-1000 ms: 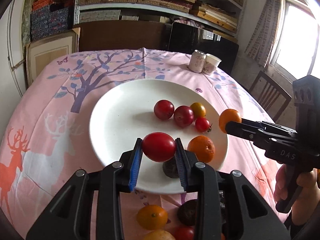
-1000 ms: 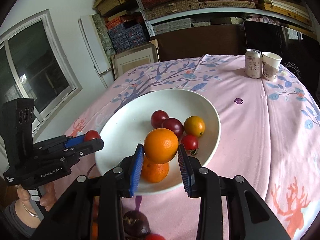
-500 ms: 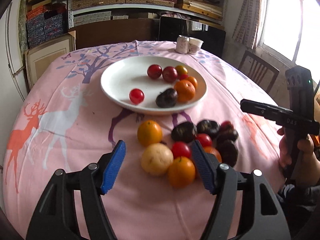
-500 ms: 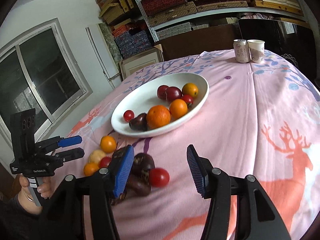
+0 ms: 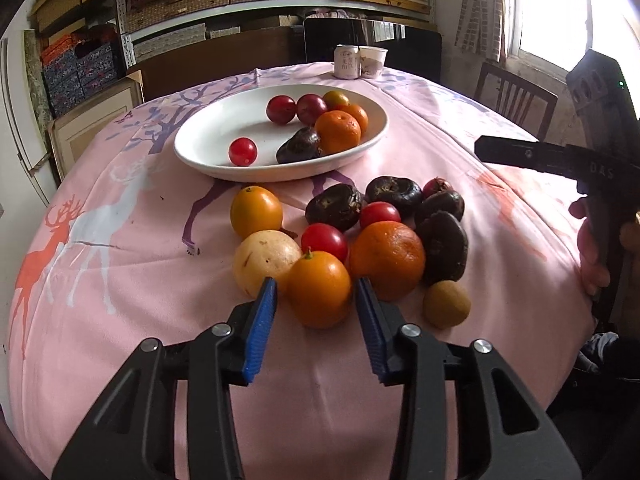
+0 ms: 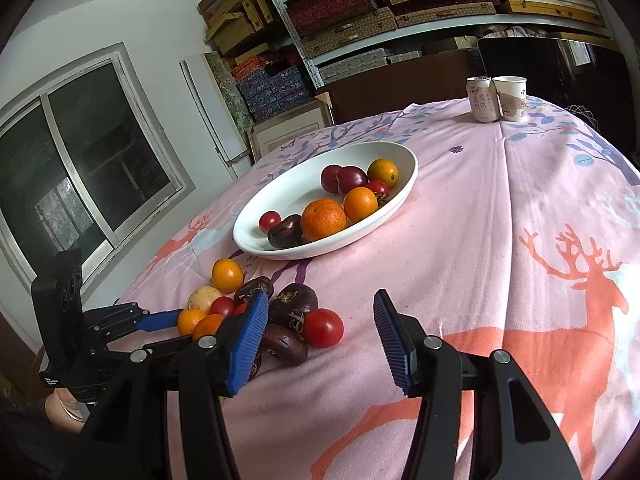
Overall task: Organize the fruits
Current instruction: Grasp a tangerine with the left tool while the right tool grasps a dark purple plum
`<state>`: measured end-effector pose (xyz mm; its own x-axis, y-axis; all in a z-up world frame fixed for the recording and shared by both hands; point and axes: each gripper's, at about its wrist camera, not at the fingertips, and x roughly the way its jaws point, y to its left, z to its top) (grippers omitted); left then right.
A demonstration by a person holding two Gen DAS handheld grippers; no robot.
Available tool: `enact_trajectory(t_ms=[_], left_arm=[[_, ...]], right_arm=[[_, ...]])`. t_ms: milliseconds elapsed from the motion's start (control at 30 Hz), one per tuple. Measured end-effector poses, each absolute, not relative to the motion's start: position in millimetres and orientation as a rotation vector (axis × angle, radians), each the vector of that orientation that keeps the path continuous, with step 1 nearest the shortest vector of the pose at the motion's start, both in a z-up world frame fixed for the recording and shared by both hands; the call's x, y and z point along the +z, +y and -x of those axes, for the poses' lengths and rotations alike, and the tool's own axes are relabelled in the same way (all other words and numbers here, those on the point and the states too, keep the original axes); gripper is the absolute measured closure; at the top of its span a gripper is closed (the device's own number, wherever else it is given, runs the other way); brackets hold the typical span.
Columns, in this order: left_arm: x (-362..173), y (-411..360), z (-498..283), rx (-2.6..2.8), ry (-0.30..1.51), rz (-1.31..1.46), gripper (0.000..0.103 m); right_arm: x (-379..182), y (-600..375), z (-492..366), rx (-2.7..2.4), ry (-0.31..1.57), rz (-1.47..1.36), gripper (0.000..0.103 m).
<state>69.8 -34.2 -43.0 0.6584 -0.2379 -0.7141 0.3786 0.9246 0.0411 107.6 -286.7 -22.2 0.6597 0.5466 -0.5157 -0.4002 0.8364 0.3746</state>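
Left gripper (image 5: 314, 294) has been brought in around the small orange (image 5: 319, 288) nearest the plate (image 5: 200, 148)'s near side, jaws apart, not clamped. Right gripper (image 6: 320, 330) is held with jaws apart beside the tomato (image 6: 322, 327).

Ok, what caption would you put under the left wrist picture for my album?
Open left gripper closing in on an orange fruit in the pile beside the white plate.

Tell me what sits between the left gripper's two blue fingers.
A small orange fruit sits between the open left gripper's fingers, not yet clamped, in the left wrist view.
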Motion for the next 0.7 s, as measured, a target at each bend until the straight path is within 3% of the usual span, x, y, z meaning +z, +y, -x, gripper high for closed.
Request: enact_trajectory(t_ms=[200, 233, 400, 700], left_arm=[[-44, -42, -74, -0.349, 0.766, -0.225, 0.066], [-41, -40, -71, -0.362, 0.748, -0.212, 0.07], [-35, -15, -67, -0.406, 0.724, -0.055, 0.07], [-34, -8, -71, -0.381, 0.724, -0.003, 0.07]], right_arm=[[-21, -280, -104, 0.561, 0.655, -0.197, 0.048], [-21, -279, -103, 0.567, 0.654, -0.191, 0.048], [-20, -272, -93, 0.672, 0.66, -0.156, 0.048], [-38, -225, -78, 0.731, 0.814, 0.087, 0.047]])
